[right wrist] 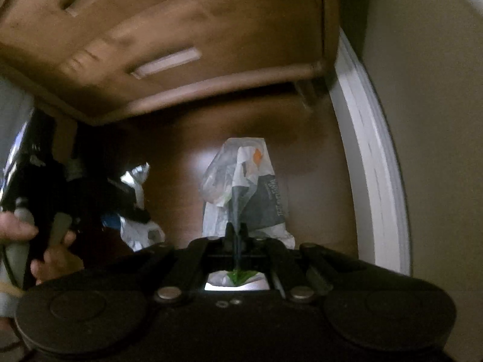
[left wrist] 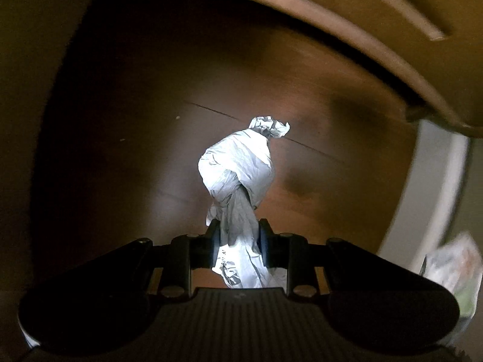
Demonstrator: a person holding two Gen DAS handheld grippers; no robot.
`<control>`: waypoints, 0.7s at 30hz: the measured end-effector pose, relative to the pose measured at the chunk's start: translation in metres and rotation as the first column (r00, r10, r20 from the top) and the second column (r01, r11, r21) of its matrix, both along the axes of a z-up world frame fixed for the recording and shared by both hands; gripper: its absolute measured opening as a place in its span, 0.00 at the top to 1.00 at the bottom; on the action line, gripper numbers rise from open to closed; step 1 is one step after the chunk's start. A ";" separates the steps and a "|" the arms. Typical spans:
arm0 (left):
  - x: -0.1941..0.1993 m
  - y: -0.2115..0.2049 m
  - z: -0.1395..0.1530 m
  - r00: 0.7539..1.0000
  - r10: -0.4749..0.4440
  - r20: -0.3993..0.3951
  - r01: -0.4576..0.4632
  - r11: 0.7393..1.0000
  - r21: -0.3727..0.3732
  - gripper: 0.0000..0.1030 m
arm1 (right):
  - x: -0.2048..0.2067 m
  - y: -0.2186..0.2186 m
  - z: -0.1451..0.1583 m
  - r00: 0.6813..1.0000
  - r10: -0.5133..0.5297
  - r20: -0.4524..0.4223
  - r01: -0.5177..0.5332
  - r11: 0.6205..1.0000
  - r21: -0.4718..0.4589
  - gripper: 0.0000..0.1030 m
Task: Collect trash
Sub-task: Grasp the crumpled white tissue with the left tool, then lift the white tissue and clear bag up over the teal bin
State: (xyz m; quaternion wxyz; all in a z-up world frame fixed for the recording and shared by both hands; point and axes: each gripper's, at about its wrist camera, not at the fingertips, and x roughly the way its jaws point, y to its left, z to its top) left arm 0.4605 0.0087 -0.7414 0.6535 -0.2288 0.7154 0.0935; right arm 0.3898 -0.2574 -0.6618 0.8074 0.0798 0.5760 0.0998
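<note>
Left tongs (left wrist: 238, 242): clamped on the twisted neck of a white plastic bag (left wrist: 238, 163), which hangs below them over the brown wood floor (left wrist: 120, 150) (crumpled end lowest, clear of the floor as far as the view tells). Wooden furniture (left wrist: 377, 30) looms above in frame. Right tongs (right wrist: 234, 235): pinched tight on a thin fold of a printed plastic wrapper (right wrist: 244, 187), hanging near the white baseboard (right wrist: 371, 163). A hand (right wrist: 45, 241) grips the left tool.
</note>
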 end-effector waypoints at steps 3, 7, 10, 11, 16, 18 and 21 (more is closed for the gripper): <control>-0.008 0.010 0.067 0.998 -0.039 0.047 0.039 0.999 0.009 0.75 | -0.002 0.004 0.058 0.999 0.010 0.034 -0.010 1.000 0.012 1.00; -0.013 0.020 0.157 0.989 -0.097 0.112 0.093 0.995 0.036 0.75 | -0.003 0.009 0.141 0.996 0.023 0.082 -0.025 1.000 0.017 1.00; -0.013 0.030 0.229 0.980 -0.116 0.161 0.111 0.993 0.041 0.75 | -0.005 0.017 0.202 0.992 0.042 0.118 -0.045 0.999 0.022 1.00; -0.013 0.033 0.251 0.976 -0.125 0.180 0.119 0.992 0.046 0.75 | -0.007 0.024 0.219 0.991 0.048 0.129 -0.052 0.998 0.023 1.00; -0.002 0.044 0.345 0.954 -0.149 0.262 0.138 0.989 0.059 0.75 | -0.006 0.042 0.308 0.972 0.094 0.215 -0.101 0.995 0.025 1.00; -0.001 0.050 0.378 0.945 -0.147 0.293 0.135 0.989 0.061 0.75 | -0.005 0.049 0.341 0.962 0.112 0.248 -0.122 0.992 0.023 1.00; 0.005 0.052 0.415 0.932 -0.147 0.330 0.132 0.989 0.068 0.75 | -0.004 0.055 0.381 0.950 0.124 0.286 -0.139 0.990 0.033 1.00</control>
